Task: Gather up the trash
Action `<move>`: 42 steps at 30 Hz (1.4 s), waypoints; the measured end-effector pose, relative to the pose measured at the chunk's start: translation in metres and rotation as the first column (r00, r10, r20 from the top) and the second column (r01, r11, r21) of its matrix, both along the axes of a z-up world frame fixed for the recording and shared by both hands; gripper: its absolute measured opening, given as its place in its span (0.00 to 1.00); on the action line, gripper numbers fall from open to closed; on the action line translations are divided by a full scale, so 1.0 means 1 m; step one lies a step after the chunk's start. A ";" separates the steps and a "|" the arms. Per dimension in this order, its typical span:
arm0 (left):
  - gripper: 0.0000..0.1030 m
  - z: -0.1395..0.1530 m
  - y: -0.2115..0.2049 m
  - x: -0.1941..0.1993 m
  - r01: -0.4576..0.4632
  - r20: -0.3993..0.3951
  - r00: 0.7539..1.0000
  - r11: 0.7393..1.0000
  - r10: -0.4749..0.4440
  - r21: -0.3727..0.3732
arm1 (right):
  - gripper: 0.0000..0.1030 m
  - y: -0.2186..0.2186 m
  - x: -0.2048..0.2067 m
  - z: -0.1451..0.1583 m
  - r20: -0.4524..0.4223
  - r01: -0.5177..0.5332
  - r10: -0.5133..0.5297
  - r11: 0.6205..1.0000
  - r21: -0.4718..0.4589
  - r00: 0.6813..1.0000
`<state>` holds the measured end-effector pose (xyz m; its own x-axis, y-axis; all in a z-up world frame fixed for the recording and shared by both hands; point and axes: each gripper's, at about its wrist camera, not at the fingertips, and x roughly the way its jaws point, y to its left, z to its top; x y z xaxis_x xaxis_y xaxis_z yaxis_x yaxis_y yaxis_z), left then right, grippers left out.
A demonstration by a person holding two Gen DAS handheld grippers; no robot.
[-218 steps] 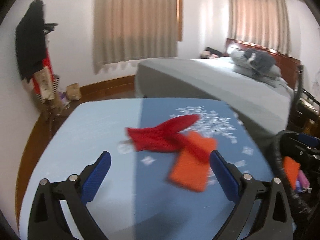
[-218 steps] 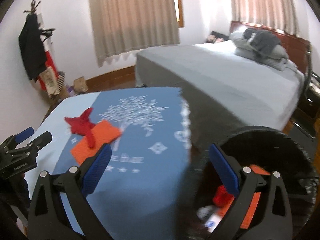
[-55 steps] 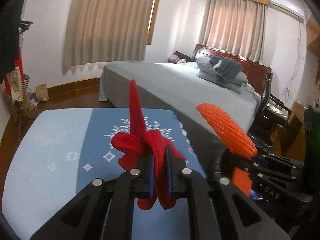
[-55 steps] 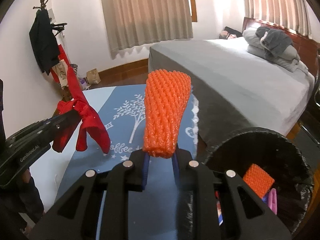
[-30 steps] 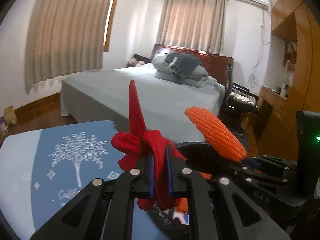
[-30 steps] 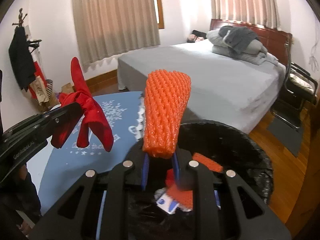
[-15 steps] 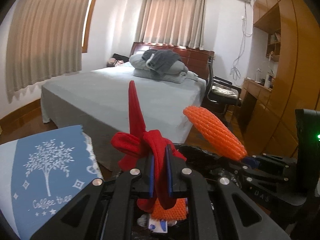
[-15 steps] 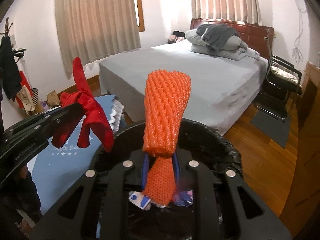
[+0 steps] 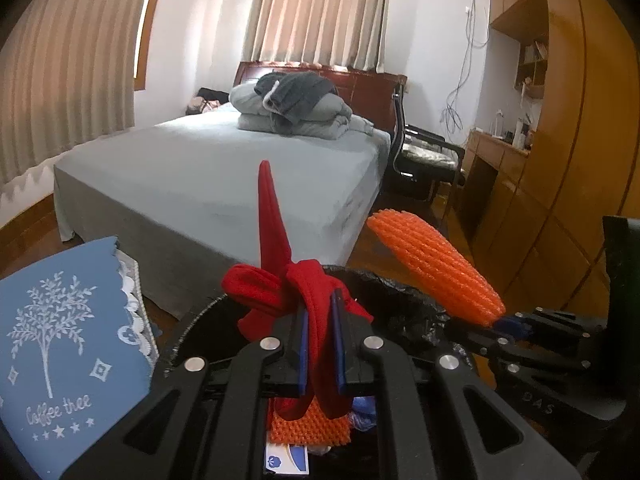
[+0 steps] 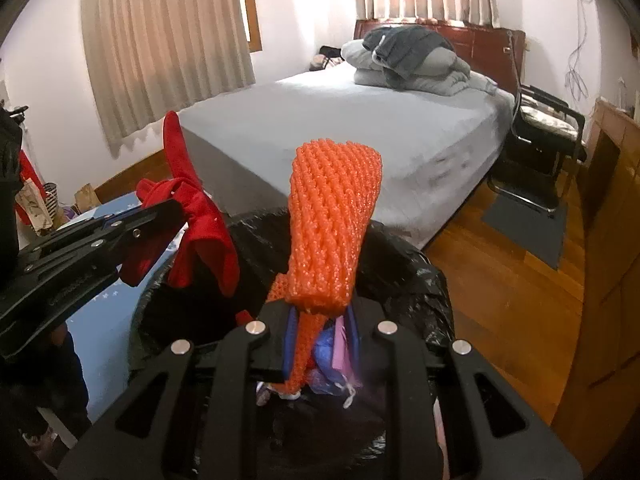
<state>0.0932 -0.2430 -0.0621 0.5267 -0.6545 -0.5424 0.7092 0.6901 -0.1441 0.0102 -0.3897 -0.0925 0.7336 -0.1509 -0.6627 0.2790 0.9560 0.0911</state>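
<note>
Home bedroom: grey-sheeted bed [image 9: 224, 168] at frame centre, folded bedding [image 9: 292, 108] by the wooden headboard [image 9: 360, 88], curtained windows [image 9: 320, 12] behind, built-in wooden wardrobe [image 9: 568, 140] at right, wood floor [image 10: 512, 280].

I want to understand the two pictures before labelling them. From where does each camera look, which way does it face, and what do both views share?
Left wrist: sits on the left gripper, looks along its fingers over the black-lined trash bin toward the bed; the red cloth is clamped; the right gripper shows at right.
Right wrist: sits on the right gripper, faces the same bin and bed, clamps the orange foam net; the left gripper shows at left.
Shared: bin, bed, both items, blue tablecloth.
</note>
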 end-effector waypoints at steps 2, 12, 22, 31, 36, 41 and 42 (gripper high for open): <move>0.10 -0.004 -0.004 0.001 0.002 -0.006 1.000 1.000 -0.002 0.008 | 0.19 -0.004 0.001 -0.005 -0.008 0.004 -0.004 1.000 0.004 1.000; 0.10 -0.022 -0.018 0.014 0.009 -0.045 0.999 0.999 -0.007 0.039 | 0.19 -0.010 0.014 -0.025 -0.049 -0.001 0.002 1.000 0.022 0.999; 0.13 -0.036 -0.020 0.025 0.010 -0.086 0.996 0.998 -0.005 0.062 | 0.21 -0.010 0.027 -0.039 -0.082 -0.010 0.013 0.999 0.039 0.997; 0.42 -0.042 -0.010 0.035 -0.014 -0.114 0.993 0.997 0.023 0.073 | 0.44 -0.010 0.028 -0.045 -0.093 0.012 -0.007 0.999 0.046 0.996; 0.57 -0.038 0.001 0.038 -0.045 -0.106 0.993 0.997 0.052 0.070 | 0.60 -0.011 0.024 -0.043 -0.083 0.020 -0.016 0.999 0.048 0.996; 0.77 -0.029 0.016 0.036 -0.082 -0.075 0.993 0.994 0.087 0.073 | 0.84 -0.009 0.019 -0.032 -0.050 0.025 -0.023 0.999 0.033 0.998; 0.80 -0.026 0.019 0.035 -0.090 -0.067 0.993 0.993 0.095 0.073 | 0.85 -0.008 0.018 -0.030 -0.044 0.026 -0.025 0.999 0.032 0.999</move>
<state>0.1278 -0.2237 -0.0882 0.5425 -0.5642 -0.6224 0.6317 0.7624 -0.1405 0.0280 -0.3973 -0.1221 0.7001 -0.1470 -0.6987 0.3077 0.9452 0.1094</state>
